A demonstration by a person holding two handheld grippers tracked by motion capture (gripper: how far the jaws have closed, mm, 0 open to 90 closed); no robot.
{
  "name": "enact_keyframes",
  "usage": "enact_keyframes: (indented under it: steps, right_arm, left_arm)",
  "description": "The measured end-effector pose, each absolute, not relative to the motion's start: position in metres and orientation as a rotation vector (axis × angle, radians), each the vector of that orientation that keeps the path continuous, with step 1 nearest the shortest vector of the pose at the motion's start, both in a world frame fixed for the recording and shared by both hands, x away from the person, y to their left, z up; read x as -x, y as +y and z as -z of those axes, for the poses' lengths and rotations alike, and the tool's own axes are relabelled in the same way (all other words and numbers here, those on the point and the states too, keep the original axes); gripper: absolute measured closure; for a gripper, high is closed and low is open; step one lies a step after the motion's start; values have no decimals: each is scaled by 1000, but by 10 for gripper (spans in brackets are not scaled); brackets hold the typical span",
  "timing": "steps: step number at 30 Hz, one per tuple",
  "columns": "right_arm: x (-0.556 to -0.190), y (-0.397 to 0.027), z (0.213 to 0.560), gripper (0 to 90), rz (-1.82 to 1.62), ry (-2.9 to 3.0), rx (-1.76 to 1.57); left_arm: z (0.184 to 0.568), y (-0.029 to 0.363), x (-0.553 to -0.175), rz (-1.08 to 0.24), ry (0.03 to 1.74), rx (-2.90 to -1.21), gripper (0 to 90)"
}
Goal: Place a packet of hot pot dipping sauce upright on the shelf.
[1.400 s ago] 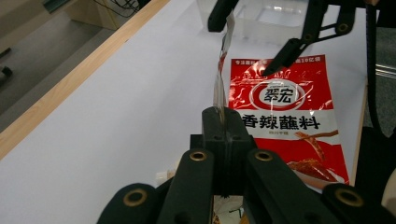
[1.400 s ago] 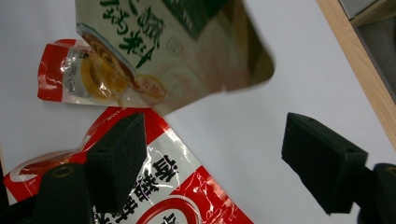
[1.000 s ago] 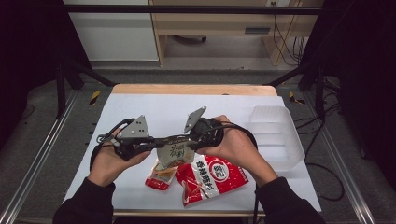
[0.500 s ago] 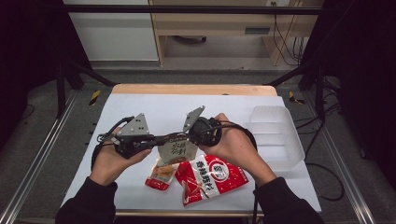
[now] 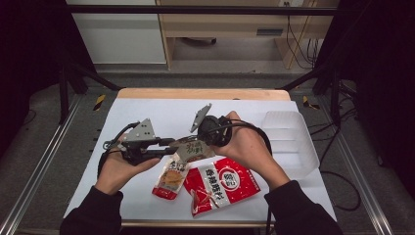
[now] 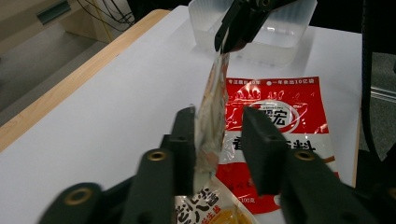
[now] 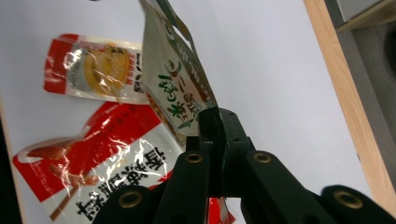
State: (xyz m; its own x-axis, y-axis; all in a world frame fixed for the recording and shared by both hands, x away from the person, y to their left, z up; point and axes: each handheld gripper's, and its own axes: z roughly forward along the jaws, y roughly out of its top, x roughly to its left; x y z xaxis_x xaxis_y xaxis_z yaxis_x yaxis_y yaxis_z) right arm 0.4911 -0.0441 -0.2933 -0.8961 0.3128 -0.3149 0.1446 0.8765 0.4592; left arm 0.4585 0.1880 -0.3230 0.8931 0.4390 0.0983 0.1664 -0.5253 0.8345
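A: What is at the left?
B: The left gripper (image 5: 169, 145), jaws just parted, straddles a small pale green-printed foil sachet (image 5: 194, 149) held above the white bench (image 5: 147, 110).
A: And the right gripper (image 5: 208, 142)?
B: Clamped on the sachet; the clear plastic tub (image 5: 293, 147) awaits, nothing inside.

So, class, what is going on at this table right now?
A person is passing a small pale snack packet between two hand-held grippers above a white table. The right gripper is clamped on one edge of it. The left gripper has just been opening its jaws, and the packet hangs between them, no longer pinched. A large red packet and a smaller red and orange packet lie on the table below. A clear plastic tub stands to the right.
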Motion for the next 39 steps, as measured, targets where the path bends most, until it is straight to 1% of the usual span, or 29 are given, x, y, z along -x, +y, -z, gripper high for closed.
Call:
enact_keyframes:
  steps: [2, 5, 6, 7, 9, 13, 16, 19, 25, 33, 39]
  right_arm:
    - [-494, -47, 294, 900, -600, 2661, -346]
    - [-497, -52, 292, 900, -593, 2651, -360]
    - [-499, -54, 291, 900, -594, 2645, -365]
    - [-501, -57, 290, 900, -596, 2638, -374]
    - [-502, -59, 289, 900, -598, 2629, -381]
    - [-506, -66, 289, 900, -595, 2614, -386]
    - [-508, -70, 289, 900, -599, 2597, -384]
    - [-509, -77, 286, 900, -627, 2574, -389]
    - [-502, -96, 273, 900, -676, 2531, -377]
    - [-490, -119, 262, 900, -713, 2489, -367]
    - [-483, -138, 254, 900, -730, 2441, -389]
  left_arm:
    - [326, 188, -458, -390, 447, -2120, 502]
    - [333, 189, -457, -423, 481, -2133, 394]
    - [335, 189, -457, -432, 488, -2137, 335]
    - [338, 189, -458, -437, 500, -2145, 256]
    - [344, 191, -458, -459, 521, -2161, 242]
    - [360, 197, -458, -444, 580, -2160, 152]
    - [372, 205, -457, -468, 610, -2151, 122]
    - [381, 214, -455, -516, 662, -2125, 110]
    - [395, 236, -457, -517, 719, -2110, 82]
    - [413, 269, -458, -530, 840, -2034, 82]
    - [426, 281, -447, -564, 884, -2033, 81]
